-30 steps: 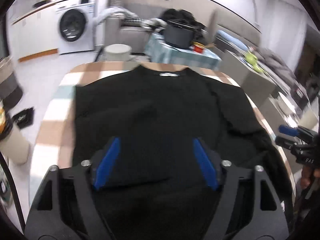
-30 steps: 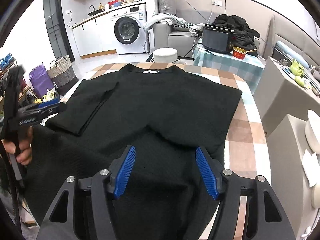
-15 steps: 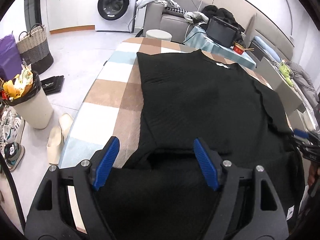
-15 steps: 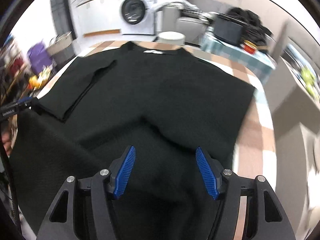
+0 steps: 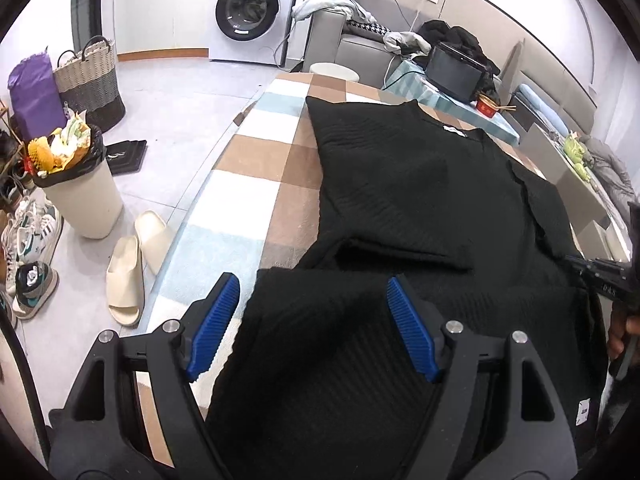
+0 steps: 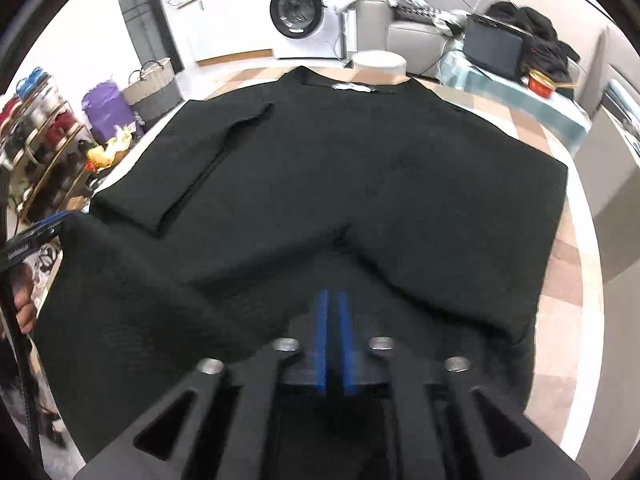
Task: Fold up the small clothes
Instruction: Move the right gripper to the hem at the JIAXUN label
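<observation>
A black sweater [image 5: 420, 184] lies flat on the checked tablecloth [image 5: 248, 184], collar far from me, both sleeves folded in over the body [image 6: 208, 160]. My left gripper [image 5: 312, 320] stands open low over the near left corner of the hem, with fabric lying under and between its blue pads [image 5: 216, 320]. My right gripper [image 6: 332, 340] is closing at the near right part of the hem; its blue pads stand almost together with a thin strip of black fabric pinched between them. Each gripper shows at the edge of the other's view [image 5: 600, 276] [image 6: 40, 232].
A full waste bin [image 5: 80, 188], slippers [image 5: 132, 264] and shoes sit on the floor left of the table. Farther off are a woven basket [image 5: 88, 80], a washing machine [image 5: 248, 12], a round stool [image 6: 380, 62] and a side table with a black appliance [image 5: 456, 72].
My left gripper has swung left and dropped toward the hem's left corner, still open. The right gripper's pads have come together on the hem; before, they stood wide apart.
</observation>
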The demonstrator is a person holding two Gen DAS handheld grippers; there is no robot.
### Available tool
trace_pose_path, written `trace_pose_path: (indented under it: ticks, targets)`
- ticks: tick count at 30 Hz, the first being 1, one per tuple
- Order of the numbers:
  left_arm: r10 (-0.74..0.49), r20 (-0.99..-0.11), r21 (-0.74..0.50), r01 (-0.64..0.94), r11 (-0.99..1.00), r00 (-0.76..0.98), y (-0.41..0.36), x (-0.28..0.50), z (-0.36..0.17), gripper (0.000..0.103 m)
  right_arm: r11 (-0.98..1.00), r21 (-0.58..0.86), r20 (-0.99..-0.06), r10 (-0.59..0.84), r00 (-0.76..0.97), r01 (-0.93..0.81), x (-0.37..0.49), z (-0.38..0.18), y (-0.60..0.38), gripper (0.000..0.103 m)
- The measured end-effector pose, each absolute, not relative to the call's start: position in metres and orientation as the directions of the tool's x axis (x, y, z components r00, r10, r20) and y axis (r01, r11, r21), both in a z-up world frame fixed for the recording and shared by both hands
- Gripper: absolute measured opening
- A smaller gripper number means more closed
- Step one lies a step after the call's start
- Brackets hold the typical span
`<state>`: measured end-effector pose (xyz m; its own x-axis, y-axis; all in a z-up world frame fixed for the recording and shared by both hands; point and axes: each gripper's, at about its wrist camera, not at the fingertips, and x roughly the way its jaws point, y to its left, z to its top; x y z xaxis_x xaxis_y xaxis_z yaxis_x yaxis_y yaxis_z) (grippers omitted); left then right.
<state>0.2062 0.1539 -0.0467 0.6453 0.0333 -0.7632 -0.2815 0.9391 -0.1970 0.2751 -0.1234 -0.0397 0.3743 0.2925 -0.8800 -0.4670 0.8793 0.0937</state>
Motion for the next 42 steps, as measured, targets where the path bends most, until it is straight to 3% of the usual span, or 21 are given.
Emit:
trace_pose_path:
  ticks: [1,6,10,14,19,30,42]
  targets:
    - [0.034,-0.765,-0.197,-0.283,0.939,0.643,0.154,0.204,-0.047,0.074,0.881,0.069,-0.889,0.268,0.372,-0.468,0.274,-0.042,-0.121,0.047]
    - [0.057,-0.77,-0.184,-0.306,0.934,0.636,0.159,0.18,-0.044,0.074,0.914,0.075,-0.867,0.257,0.427,-0.399,0.252,-0.027,-0.144,0.049]
    - [0.069,-0.776,-0.188,-0.334,0.923,0.627,0.168,0.156,-0.047,0.074,0.95,0.097,-0.836,0.24,0.494,-0.297,0.215,-0.01,-0.182,0.069]
    - [0.062,-0.778,-0.203,-0.343,0.917,0.625,0.17,0.131,-0.051,0.074,0.968,0.161,-0.81,0.24,0.535,-0.19,0.165,-0.001,-0.222,0.077]
    - [0.085,-0.783,-0.191,-0.367,0.91,0.617,0.17,0.106,-0.057,0.074,0.966,0.241,-0.81,0.253,0.53,-0.093,0.121,-0.012,-0.254,0.077]
    - [0.095,-0.762,-0.216,-0.391,0.895,0.641,0.168,0.057,-0.054,0.074,0.962,0.248,-0.805,0.272,0.527,-0.117,0.085,-0.021,-0.261,0.078]
    - [0.07,-0.776,-0.206,-0.356,0.912,0.627,0.166,0.075,-0.057,0.074,0.951,0.282,-0.822,0.308,0.479,-0.128,0.088,-0.034,-0.26,0.08]
